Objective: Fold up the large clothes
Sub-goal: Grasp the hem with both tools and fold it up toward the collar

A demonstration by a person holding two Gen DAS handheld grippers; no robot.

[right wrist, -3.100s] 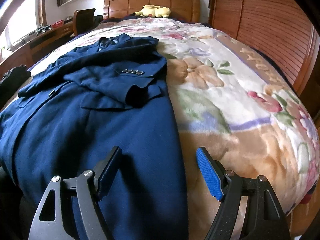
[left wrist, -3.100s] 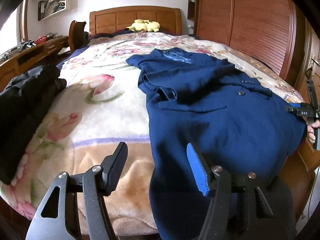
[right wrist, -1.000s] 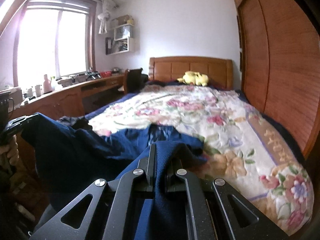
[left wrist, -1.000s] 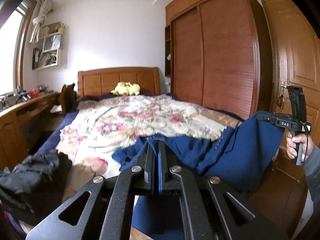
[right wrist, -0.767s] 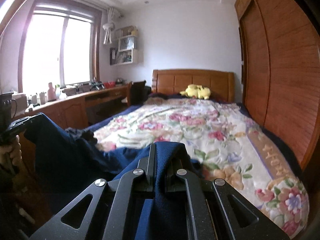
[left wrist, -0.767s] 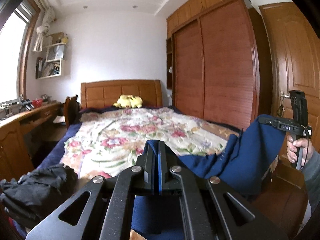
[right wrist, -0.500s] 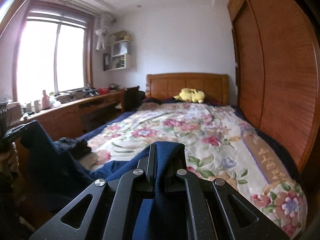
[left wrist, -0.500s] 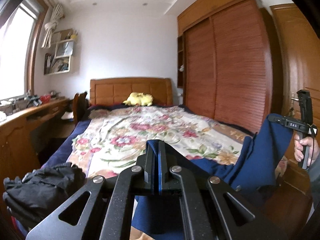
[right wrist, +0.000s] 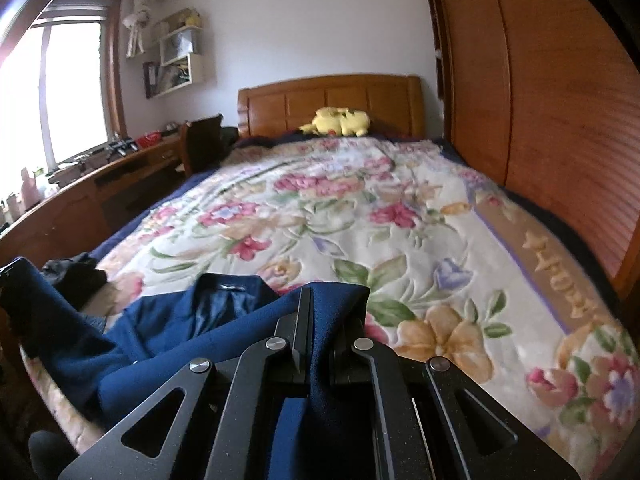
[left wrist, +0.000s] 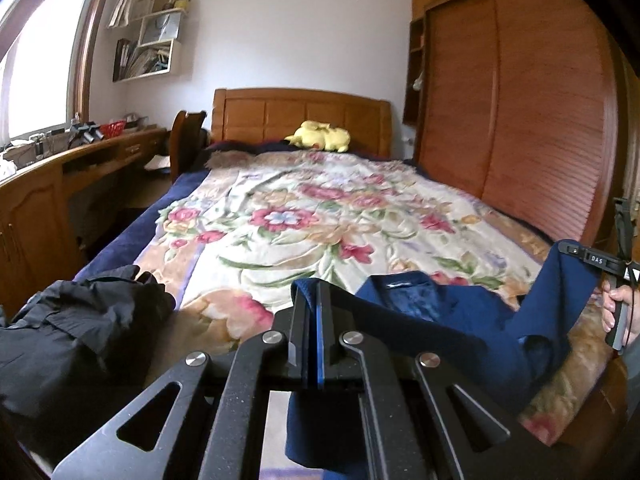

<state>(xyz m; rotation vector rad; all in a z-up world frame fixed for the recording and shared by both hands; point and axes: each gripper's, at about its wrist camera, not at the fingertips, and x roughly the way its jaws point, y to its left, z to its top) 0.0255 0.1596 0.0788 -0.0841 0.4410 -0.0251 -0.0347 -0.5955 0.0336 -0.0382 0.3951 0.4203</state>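
Clamping navy jacket [left wrist: 460,312] hem: left gripper [left wrist: 312,300], right gripper [right wrist: 320,308] fingers closed; right gripper marked "DAS".

1. Jacket [left wrist: 448,320] is draped on the blanket [left wrist: 304,216] just ahead of both closed jaw pairs, its edge clamped in each.
2. Dark clothes pile [left wrist: 72,336] lies left of the left jaws.
3. Plush toy [left wrist: 320,141] sits far ahead, against the headboard [left wrist: 280,114].
4. Wardrobe [right wrist: 560,100] stands right of the right jaws.
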